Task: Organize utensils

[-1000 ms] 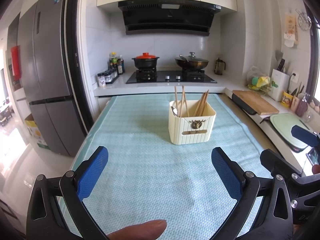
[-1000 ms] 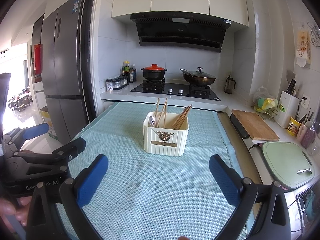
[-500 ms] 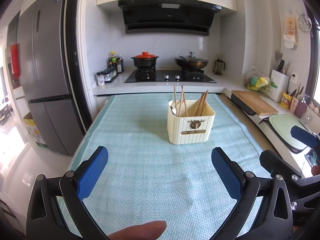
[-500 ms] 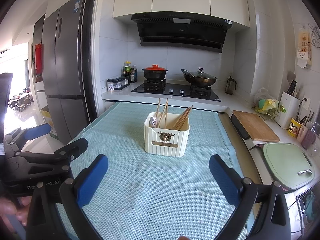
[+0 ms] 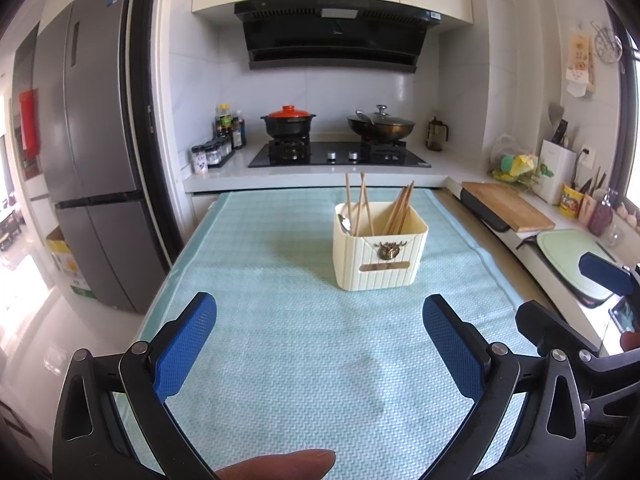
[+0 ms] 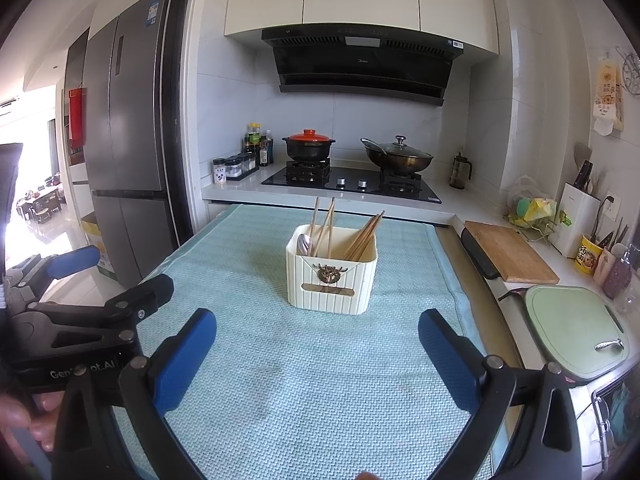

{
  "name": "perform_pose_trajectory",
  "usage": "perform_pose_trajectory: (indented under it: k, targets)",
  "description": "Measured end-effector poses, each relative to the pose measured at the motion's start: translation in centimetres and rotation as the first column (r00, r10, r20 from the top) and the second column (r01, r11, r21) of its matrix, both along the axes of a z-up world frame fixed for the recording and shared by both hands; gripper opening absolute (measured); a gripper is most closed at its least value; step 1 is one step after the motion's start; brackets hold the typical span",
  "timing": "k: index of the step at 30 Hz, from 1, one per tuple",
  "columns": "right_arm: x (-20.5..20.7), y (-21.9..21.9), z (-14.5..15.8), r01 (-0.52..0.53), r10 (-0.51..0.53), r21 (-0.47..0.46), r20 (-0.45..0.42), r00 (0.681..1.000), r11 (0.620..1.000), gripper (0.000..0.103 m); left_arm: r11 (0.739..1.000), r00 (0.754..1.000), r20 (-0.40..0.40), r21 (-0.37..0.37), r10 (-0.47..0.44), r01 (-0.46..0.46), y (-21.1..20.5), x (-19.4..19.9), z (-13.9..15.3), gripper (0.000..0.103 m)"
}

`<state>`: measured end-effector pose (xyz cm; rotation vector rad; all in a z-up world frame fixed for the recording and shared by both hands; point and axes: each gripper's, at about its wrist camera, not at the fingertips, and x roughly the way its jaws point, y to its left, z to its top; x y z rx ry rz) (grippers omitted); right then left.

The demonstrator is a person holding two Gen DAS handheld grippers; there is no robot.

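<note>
A cream ribbed utensil holder (image 5: 380, 252) (image 6: 331, 280) stands upright on the light blue mat (image 5: 280, 320) (image 6: 300, 380). Several wooden chopsticks (image 5: 400, 210) (image 6: 362, 236) and a metal spoon (image 5: 345, 222) (image 6: 306, 243) lean inside it. My left gripper (image 5: 320, 340) is open and empty, well short of the holder. My right gripper (image 6: 318, 348) is also open and empty, at a like distance from the holder. In the right wrist view the left gripper's black body (image 6: 80, 320) shows at the left edge.
Behind the mat is a hob with a red-lidded pot (image 5: 288, 120) and a wok (image 5: 380, 124). A fridge (image 5: 92, 160) stands at the left. On the right counter lie a wooden board (image 5: 508, 204) and a green board (image 6: 572, 328).
Both views have drawn back slightly from the holder and drifted a little. Both grippers stay open and empty.
</note>
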<state>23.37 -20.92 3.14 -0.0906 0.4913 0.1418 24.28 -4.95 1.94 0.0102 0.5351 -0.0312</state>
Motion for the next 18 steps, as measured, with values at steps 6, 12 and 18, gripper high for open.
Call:
perform_pose_trajectory:
  k: [6, 12, 18]
  targets:
    - [0.00, -0.04, -0.05, -0.006, 0.006, -0.004, 0.003, 1.000, 1.000, 0.103, 1.000, 1.000, -0.001, 0.002, -0.003, 0.003, -0.11, 0.07, -0.06, 0.103]
    - [0.01, -0.26, -0.07, -0.001, 0.001, -0.001, 0.003, 1.000, 1.000, 0.103, 1.000, 1.000, -0.004, 0.001, -0.005, 0.005, -0.20, 0.22, -0.08, 0.103]
    - [0.03, -0.27, -0.05, -0.002, 0.002, -0.001, 0.003, 1.000, 1.000, 0.103, 1.000, 1.000, -0.004, 0.003, -0.007, 0.007, -0.40, 0.26, -0.15, 0.103]
